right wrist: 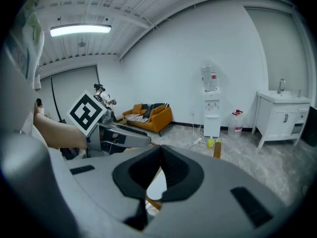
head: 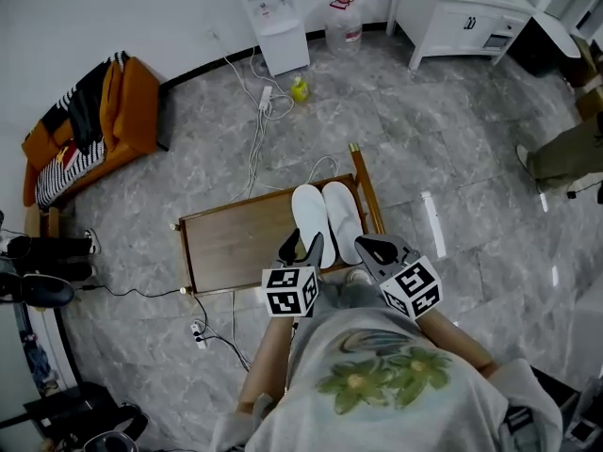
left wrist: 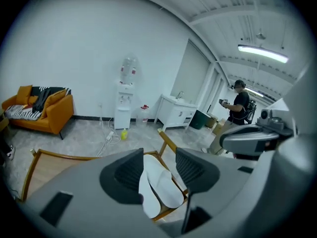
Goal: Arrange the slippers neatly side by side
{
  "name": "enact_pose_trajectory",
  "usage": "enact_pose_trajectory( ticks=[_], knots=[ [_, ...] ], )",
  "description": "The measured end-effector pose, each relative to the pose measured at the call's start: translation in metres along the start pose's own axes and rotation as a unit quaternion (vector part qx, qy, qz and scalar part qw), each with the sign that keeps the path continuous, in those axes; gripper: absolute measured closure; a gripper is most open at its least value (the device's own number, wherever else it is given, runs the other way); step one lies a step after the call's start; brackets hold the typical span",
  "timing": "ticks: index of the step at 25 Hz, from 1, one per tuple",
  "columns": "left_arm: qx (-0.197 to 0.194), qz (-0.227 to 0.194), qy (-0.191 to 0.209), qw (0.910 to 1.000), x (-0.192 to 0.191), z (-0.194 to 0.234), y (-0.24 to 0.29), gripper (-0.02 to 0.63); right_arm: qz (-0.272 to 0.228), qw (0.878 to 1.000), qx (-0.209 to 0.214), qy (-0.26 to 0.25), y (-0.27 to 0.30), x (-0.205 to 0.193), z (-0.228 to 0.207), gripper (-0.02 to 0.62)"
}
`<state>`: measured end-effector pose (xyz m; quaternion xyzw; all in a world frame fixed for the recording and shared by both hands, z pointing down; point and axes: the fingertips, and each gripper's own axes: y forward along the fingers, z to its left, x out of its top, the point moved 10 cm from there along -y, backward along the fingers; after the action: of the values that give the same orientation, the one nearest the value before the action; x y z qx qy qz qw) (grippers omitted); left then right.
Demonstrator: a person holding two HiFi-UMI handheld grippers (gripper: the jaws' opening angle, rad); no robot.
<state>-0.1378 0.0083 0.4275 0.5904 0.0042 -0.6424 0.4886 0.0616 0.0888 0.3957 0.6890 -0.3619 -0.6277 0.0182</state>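
Grey marble floor (head: 452,139) surrounds a low wooden table (head: 226,243). The two white slippers (head: 327,219) lie on its right end, side by side, touching along their length and pointing the same way. The left gripper (head: 303,245) hovers just short of them with its jaws wide apart and nothing between the pads. The right gripper (head: 372,249) is beside it, jaws closed together and empty. The pair looks neatly arranged, so the task seems essentially done; at most a slight squaring-up may remain.
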Motion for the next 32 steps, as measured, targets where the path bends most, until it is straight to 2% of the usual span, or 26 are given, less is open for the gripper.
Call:
enact_pose_trajectory(
  ticks=[5, 11, 17, 32],
  knots=[
    [0.01, -0.019, 0.034, 0.9992, 0.011, -0.017, -0.014, 0.438, -0.012, 1.0, 0.005, 0.004, -0.006, 0.004, 0.001, 0.589],
    [0.013, -0.033, 0.07, 0.9969, 0.018, -0.032, -0.025, 0.577, -0.032, 0.999, 0.01, 0.004, -0.011, 0.01, 0.006, 0.589],
    [-0.007, -0.049, 0.071, 0.9963, 0.021, -0.037, -0.032, 0.591, -0.04, 0.999, 0.015, 0.003, -0.016, 0.011, 0.008, 0.589],
    [-0.02, -0.036, 0.064, 0.9971, 0.018, -0.049, -0.035, 0.591, -0.028, 0.999, 0.023, -0.011, -0.021, 0.009, 0.016, 0.589]
  ],
)
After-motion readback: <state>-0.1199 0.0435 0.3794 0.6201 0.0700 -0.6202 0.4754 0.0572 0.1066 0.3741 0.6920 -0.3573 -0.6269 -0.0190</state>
